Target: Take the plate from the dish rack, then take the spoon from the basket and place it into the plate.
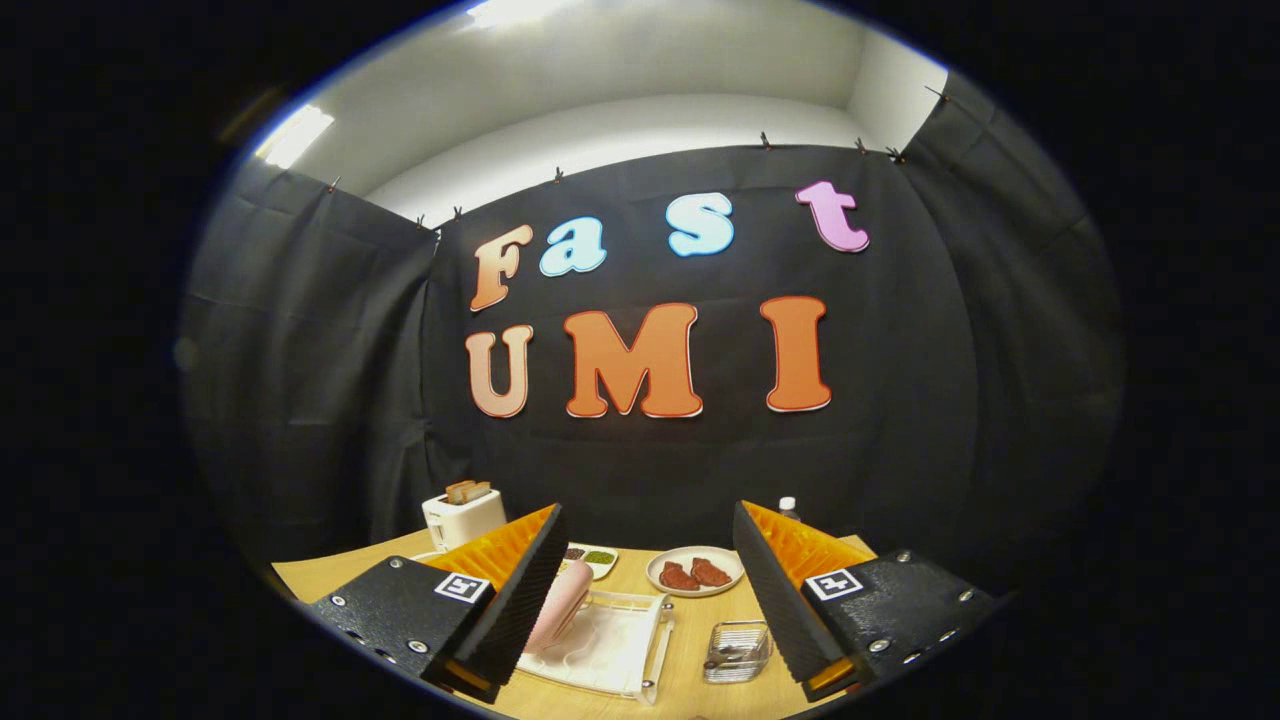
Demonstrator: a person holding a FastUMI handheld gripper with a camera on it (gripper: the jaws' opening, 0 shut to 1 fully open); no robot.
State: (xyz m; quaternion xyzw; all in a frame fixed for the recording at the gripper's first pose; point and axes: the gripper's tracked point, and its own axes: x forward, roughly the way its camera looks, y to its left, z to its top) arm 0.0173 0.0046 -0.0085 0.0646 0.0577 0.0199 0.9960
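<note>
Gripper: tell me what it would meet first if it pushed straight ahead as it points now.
The gripper is open, and its line runs level above the table. The dish rack and basket lie below it, so it probably first meets the black cloth wall. Depth is unclear.

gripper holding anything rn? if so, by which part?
Nothing held. The gripper is open above the table, its fingers wide apart, with the pink plate still in the dish rack.

Plate stands in the dish rack, basket just right of it, toaster behind on the left.
</note>
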